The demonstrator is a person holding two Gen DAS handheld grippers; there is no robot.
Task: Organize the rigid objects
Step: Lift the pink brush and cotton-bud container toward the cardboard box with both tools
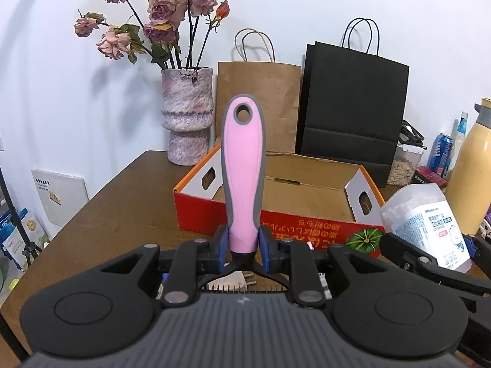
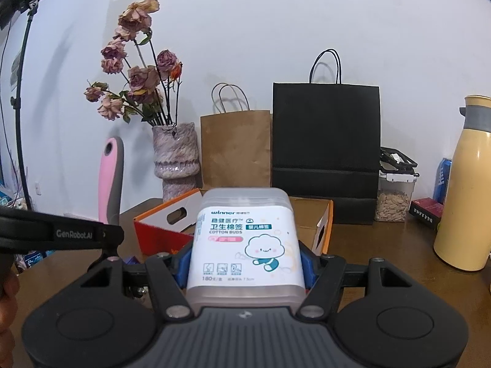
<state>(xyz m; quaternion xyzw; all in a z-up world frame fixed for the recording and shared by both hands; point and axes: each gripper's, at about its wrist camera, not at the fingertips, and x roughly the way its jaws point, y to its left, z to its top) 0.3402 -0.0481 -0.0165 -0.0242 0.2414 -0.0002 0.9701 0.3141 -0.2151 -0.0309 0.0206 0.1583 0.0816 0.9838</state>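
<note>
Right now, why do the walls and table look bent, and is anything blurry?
Left wrist view: fisheye bending curves the table edge and darkens the corners; the pink brush is sharp. Right wrist view: same bulge; the cotton bud box label reads clearly, and flowers cast soft shadows.

We see a plain white wall (image 2: pixel 276 15) behind a brown wooden table (image 1: pixel 122 208), with soft, even light casting faint shadows of the dried pink roses (image 1: pixel 159 15) that stand in a mottled pink-grey ceramic vase (image 1: pixel 187 116). Against the wall stand a brown kraft paper bag (image 1: pixel 260 104) and a black paper bag (image 1: pixel 353 107), side by side. At far left we note a black light stand (image 2: pixel 21 92) and a white wall panel (image 1: pixel 58 196) low beside the table.
</note>
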